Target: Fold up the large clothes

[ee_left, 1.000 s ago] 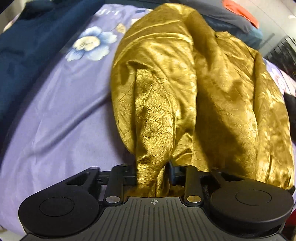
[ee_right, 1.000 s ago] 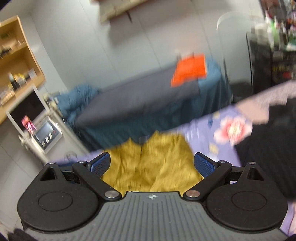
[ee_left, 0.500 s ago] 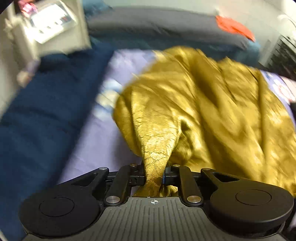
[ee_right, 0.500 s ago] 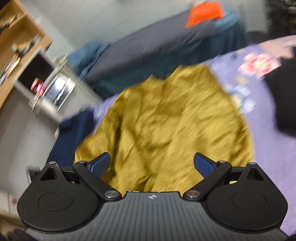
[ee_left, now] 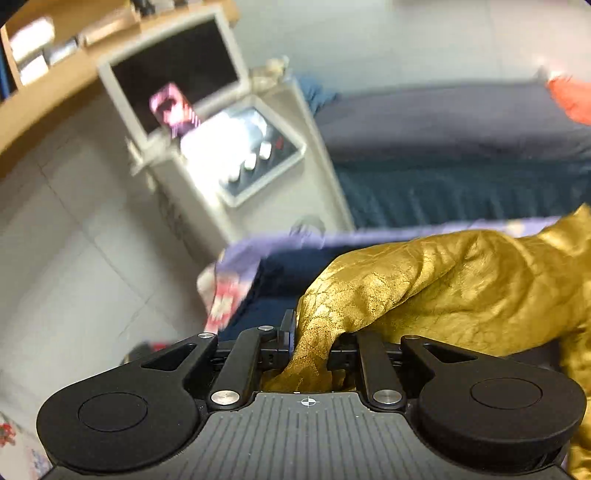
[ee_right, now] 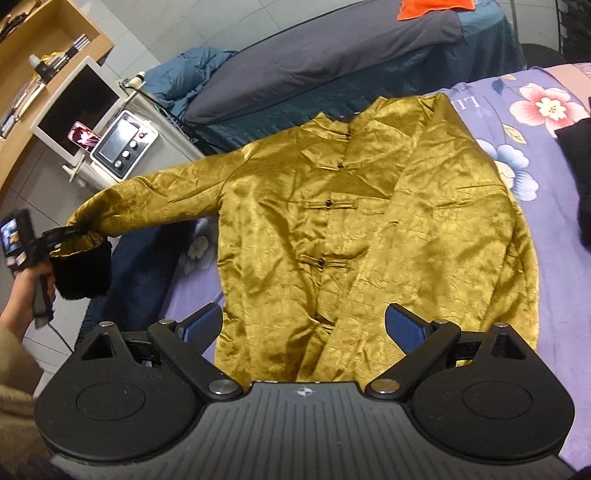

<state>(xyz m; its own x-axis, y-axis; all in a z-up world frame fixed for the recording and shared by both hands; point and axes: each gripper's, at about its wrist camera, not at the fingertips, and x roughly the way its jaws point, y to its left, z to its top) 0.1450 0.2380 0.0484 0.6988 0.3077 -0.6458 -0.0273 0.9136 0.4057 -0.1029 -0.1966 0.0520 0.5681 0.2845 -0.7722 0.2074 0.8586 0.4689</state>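
Note:
A gold brocade jacket [ee_right: 362, 229] lies front up on the purple floral sheet [ee_right: 576, 280], its frog buttons down the middle. Its left sleeve [ee_right: 155, 199] is stretched out to the left, past the bed's edge. My left gripper [ee_left: 312, 343] is shut on the sleeve's cuff [ee_left: 314, 354]; it shows in the right wrist view [ee_right: 62, 236], with the black fur-lined cuff [ee_right: 83, 273] hanging below. My right gripper [ee_right: 304, 326] is open and empty, above the jacket's bottom hem.
A dark blue cloth [ee_right: 144, 273] lies under the stretched sleeve. A black garment [ee_right: 580, 173] lies at the right. Behind stand a grey and blue bed [ee_right: 332, 62] with an orange cloth [ee_right: 436, 7], a white machine [ee_right: 123, 144] and a wooden shelf [ee_right: 44, 40].
My left gripper has pulled the sleeve out to the left, off the jacket's body, and now faces the room. My right gripper has tilted down over the jacket, still open.

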